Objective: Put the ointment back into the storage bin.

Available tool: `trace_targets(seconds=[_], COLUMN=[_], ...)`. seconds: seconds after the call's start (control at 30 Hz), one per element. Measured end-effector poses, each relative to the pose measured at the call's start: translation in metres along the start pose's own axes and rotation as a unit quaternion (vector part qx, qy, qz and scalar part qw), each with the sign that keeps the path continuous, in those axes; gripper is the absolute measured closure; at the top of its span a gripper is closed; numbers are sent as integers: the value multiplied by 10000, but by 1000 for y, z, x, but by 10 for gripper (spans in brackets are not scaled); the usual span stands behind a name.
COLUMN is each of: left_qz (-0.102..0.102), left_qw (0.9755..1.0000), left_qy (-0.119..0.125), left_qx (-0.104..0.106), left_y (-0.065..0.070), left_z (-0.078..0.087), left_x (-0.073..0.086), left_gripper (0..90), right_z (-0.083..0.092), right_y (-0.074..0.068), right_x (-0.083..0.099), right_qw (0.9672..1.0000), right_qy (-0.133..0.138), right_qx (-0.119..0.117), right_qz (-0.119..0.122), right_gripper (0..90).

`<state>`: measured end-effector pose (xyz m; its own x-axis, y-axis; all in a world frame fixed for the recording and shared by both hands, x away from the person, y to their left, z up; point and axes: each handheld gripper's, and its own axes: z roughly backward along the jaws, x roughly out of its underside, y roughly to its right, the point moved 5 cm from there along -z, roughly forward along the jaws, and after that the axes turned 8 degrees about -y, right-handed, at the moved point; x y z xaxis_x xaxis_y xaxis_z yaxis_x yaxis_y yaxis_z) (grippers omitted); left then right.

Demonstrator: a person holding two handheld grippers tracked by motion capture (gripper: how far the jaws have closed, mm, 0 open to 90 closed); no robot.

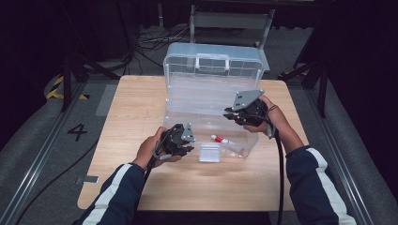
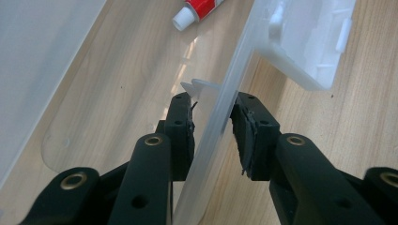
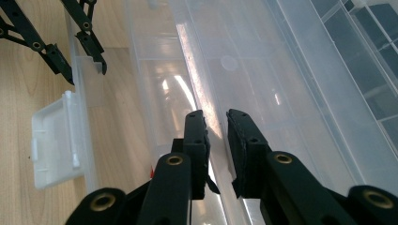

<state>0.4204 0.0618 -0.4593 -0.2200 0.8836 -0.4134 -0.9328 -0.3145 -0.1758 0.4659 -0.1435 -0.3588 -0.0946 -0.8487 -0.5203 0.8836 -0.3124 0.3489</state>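
Observation:
A clear plastic storage box (image 1: 187, 101) stands open on the wooden table (image 1: 136, 108), its lid (image 1: 213, 70) raised at the back. A red-and-white tube (image 1: 224, 139) (image 2: 199, 9) lies in the base. My left gripper (image 1: 189, 148) (image 2: 211, 105) is shut on the box's front wall (image 2: 213, 122), just left of the white latch (image 1: 209, 153) (image 2: 305, 42). My right gripper (image 1: 228, 115) (image 3: 216, 117) hovers over the right half of the box, its jaws closed on a clear inner rim (image 3: 197, 70). The right gripper view also has the left gripper (image 3: 87, 65) and the latch (image 3: 54, 145).
Bare table top lies to the left and in front of the box. A grey chair frame (image 1: 230, 21) and loose cables (image 1: 155, 42) are on the floor behind the table. Black stands flank it on both sides.

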Motion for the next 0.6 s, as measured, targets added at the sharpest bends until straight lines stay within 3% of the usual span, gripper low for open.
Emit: trace_targets(seconds=[0.23,0.33,0.5,0.6], left_qz=[-44,28,-109,-142], left_qw=[9999,9998,9996,9994], left_qy=[92,208,183,262], left_qx=[-51,-5,-177,-179], left_y=[0,0,-1,0], left_z=[1,4,11,18], left_x=[1,2,2,2], left_gripper=[688,689,696,694], right_z=[0,0,0,0], right_y=[-1,-3,-4,-5], right_x=[2,3,4,4], right_qw=[10000,10000,10000,9999], right_qy=[84,77,74,78], right_qx=[13,7,28,10], right_qz=[-48,-42,-33,-88], right_gripper=[781,781,781,780])
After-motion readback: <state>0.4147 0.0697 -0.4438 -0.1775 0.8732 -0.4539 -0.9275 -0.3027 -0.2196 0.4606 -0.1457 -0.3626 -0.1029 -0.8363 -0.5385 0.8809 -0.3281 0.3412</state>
